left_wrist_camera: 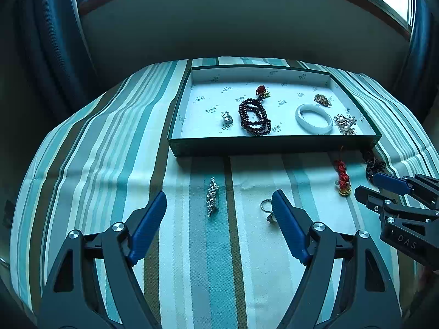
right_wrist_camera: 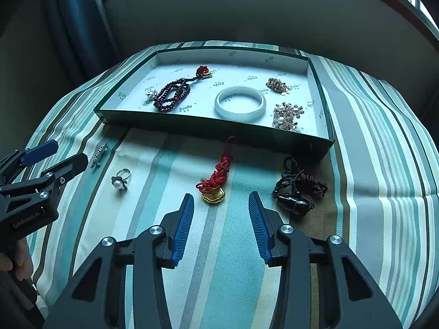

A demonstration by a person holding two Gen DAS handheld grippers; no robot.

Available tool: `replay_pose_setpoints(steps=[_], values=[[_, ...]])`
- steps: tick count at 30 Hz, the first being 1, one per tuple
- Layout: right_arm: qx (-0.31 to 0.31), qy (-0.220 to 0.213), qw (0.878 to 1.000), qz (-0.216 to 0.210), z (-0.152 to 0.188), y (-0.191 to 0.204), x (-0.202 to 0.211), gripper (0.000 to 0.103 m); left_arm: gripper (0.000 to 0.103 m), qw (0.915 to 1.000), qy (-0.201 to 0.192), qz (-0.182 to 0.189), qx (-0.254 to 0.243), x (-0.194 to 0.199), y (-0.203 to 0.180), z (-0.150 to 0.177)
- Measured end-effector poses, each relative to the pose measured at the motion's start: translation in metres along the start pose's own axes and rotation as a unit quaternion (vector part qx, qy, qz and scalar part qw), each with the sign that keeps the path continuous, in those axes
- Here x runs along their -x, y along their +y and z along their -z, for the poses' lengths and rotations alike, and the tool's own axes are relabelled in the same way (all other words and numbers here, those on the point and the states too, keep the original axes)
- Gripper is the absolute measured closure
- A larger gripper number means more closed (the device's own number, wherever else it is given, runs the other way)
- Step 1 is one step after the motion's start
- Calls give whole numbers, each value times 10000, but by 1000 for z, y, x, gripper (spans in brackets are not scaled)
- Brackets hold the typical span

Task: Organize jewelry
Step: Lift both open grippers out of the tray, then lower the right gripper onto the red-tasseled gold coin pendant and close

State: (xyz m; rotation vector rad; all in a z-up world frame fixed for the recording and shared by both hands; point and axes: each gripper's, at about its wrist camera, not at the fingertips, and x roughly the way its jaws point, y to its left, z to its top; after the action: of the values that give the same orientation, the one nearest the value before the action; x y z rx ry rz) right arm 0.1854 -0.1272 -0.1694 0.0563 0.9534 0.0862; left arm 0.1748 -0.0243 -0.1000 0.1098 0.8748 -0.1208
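- Between the box's near wall and the grippers, four pieces lie loose on the striped cloth [right_wrist_camera: 365, 164]: a red knotted charm [right_wrist_camera: 216, 178], black cord pendant [right_wrist_camera: 297, 192], pearl ring [right_wrist_camera: 120, 180] and rhinestone clip [left_wrist_camera: 212, 200] — probably awaiting sorting.
- Inside the box [right_wrist_camera: 328, 126], a bangle [right_wrist_camera: 240, 104] and bead strand [right_wrist_camera: 171, 94] lie apart.
- Right gripper [right_wrist_camera: 221, 205] hovers spread before the charm; left gripper [left_wrist_camera: 219, 205] spread around the clip — neither holds anything.

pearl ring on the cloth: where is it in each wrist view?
Left wrist: pearl ring lower centre, partly hidden by the left gripper's right finger.
Right wrist: pearl ring left of centre, near the left gripper.
Shared landmark: white bangle in the box.
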Motion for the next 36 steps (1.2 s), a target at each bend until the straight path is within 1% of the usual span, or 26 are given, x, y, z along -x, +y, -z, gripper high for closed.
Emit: replay_pose_setpoints(steps=[3,9,17,19,29,36], values=[[4,31,10000,-24,-1,3,-5,63,25,10000,71,-21,33,-1,3,6],[-23,30,10000,-7,-14,0,-16,64,25,9999,97,-32,103,-5,7,5],[25,74,9999,-83,-27,3,-31,75,25,9998,180,16,86,-13,3,5],[30,79,9999,-95,-28,3,-32,76,25,9998,180,18,75,-14,3,4],[-101,82,9998,-166,-29,-1,-31,76,25,9998,201,51,60,-15,-3,4],[74,228,9996,-162,-24,5,-35,76,25,9998,205,49,62,-15,-4,5]])
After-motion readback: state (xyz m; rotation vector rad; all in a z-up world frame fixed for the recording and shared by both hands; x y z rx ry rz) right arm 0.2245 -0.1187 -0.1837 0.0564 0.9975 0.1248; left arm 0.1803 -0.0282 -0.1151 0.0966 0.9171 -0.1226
